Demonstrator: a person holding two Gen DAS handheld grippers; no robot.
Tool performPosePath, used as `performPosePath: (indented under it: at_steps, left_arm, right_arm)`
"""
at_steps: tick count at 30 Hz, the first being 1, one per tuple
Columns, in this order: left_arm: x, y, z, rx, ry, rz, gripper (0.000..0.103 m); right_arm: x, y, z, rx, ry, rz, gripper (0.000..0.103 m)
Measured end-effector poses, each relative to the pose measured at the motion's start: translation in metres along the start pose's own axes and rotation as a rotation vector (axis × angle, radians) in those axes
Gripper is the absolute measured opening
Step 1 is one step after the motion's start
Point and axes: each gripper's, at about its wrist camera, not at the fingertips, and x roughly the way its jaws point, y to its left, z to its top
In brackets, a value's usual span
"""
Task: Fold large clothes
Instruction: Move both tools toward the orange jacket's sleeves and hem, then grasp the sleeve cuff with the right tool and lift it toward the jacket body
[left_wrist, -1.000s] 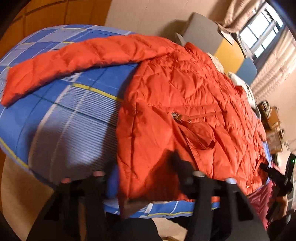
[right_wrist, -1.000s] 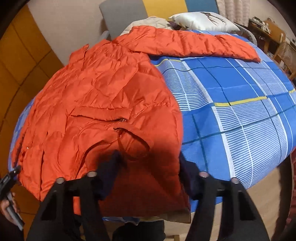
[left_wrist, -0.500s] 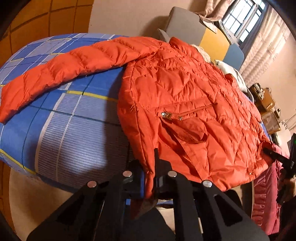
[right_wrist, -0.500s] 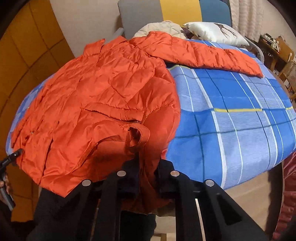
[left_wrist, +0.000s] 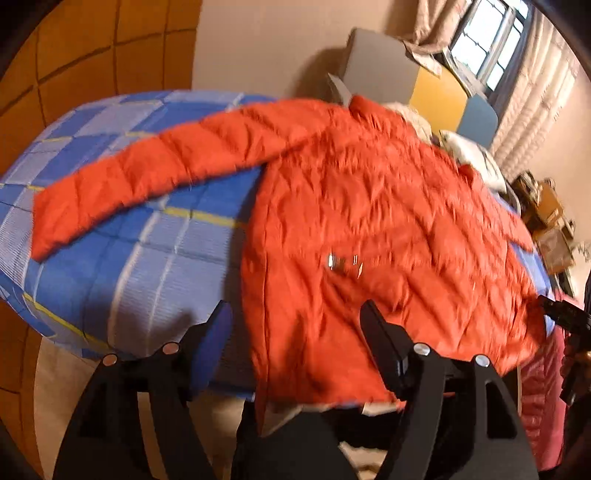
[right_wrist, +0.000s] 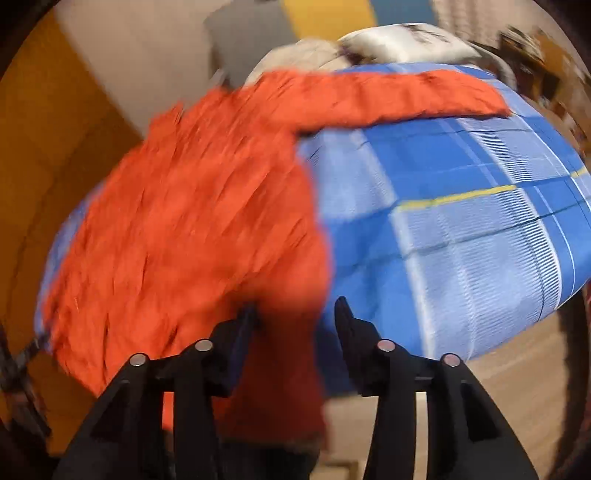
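the orange quilted puffer jacket (left_wrist: 369, 221) lies spread on the bed with the blue checked cover (left_wrist: 122, 266), its hem hanging over the near edge and one sleeve (left_wrist: 147, 177) stretched out flat across the cover to the left in the left wrist view. the left gripper (left_wrist: 295, 317) hovers at that hem with its jaws opening; the hem corner sits in the gap between them, but neither pad presses on it.

in the right wrist view, which is badly smeared, the other sleeve (right_wrist: 388, 96) reaches away to the right across the cover toward a white pillow (right_wrist: 402, 40) at the head of the bed. the right gripper (right_wrist: 295, 314) has its jaws opening too, with a hanging fold of the orange hem between them and a clear gap on the right side; i cannot tell whether the left pad touches the cloth.

by the look of it, the jacket is light for its bulk, soft and springy, with a slick shell that would slide out of a shallow pinch. the padding will puff back, so folds need pressing down. the firmest places to take hold are probably the stitched hem corners, the cuffs and the shoulder seams, where the cloth is thinner and a bite goes through both layers. the metal zip pull (left_wrist: 334, 261) at the pocket is best avoided.
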Motion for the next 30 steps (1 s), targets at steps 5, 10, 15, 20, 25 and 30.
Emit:
performPosePath:
  at_steps: [5,10,15,20,25,30]
  left_arm:
    - [0.011,-0.031,0.031,0.035,-0.056,-0.006,0.078]
    - [0.039,-0.086,0.061,0.078,-0.094,-0.041,0.087]
    - [0.082,-0.138,0.081,0.119,-0.068,-0.114,0.091]
    - [0.119,-0.172,0.090,0.186,-0.012,-0.166,0.093]
    - [0.137,-0.188,0.106,0.183,0.054,-0.172,0.092]
    - [0.128,-0.198,0.112,0.184,0.103,-0.151,0.093]
  right_arm:
    - [0.015,-0.074,0.070,0.253,-0.152,-0.018,0.045]
    - [0.051,-0.142,0.128,0.483,-0.234,-0.025,0.045]
    - [0.086,-0.190,0.166,0.662,-0.289,-0.006,0.045]
    - [0.113,-0.221,0.191,0.780,-0.341,-0.004,0.045]
    - [0.124,-0.237,0.202,0.885,-0.381,-0.001,0.045]
    - [0.128,-0.245,0.211,0.929,-0.365,0.011,0.025]
